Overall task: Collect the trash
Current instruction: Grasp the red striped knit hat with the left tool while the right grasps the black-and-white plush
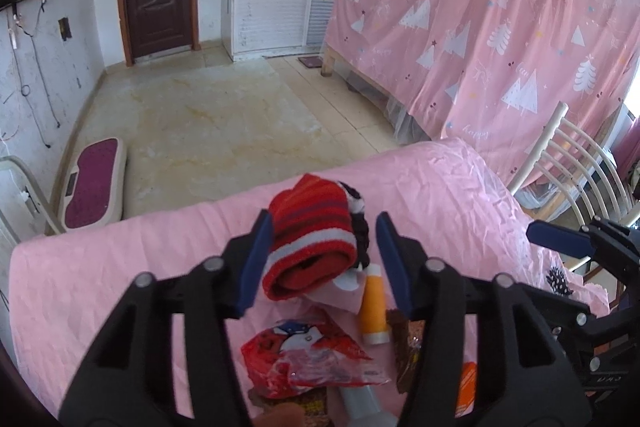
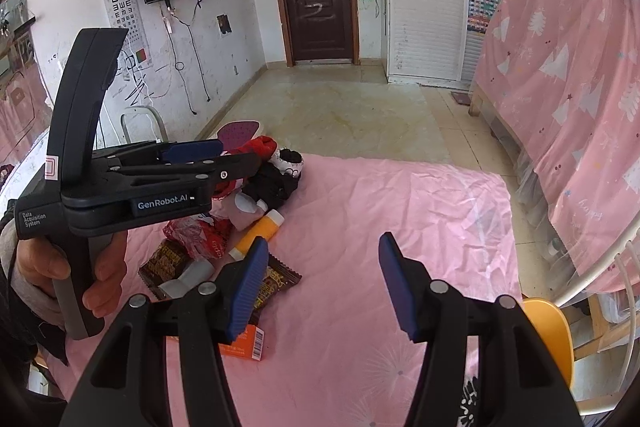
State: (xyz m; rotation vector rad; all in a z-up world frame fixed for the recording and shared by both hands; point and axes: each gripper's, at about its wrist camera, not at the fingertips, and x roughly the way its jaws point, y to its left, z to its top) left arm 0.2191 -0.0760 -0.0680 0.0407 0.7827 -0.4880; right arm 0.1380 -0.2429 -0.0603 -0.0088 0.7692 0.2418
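Observation:
A pile of items lies on a pink-covered table (image 1: 120, 267). My left gripper (image 1: 320, 259) is open, its jaws on either side of a red striped sock (image 1: 312, 239), not closed on it. Below it lie a red snack wrapper (image 1: 304, 359), an orange-and-white tube (image 1: 374, 307) and a brown wrapper (image 1: 408, 347). In the right wrist view my right gripper (image 2: 320, 283) is open and empty above the pink cloth (image 2: 380, 219), right of the pile. There I see the left gripper (image 2: 192, 155), the red wrapper (image 2: 200, 235), the tube (image 2: 260, 231), brown wrappers (image 2: 272, 283) and an orange box (image 2: 248, 343).
Black and white socks (image 2: 280, 179) lie at the pile's far side. A white chair (image 1: 572, 163) and an orange seat (image 2: 548, 331) stand at the table's right. A pink curtained bed (image 2: 568, 87) is far right. A purple-topped scale (image 1: 92, 183) lies on the floor.

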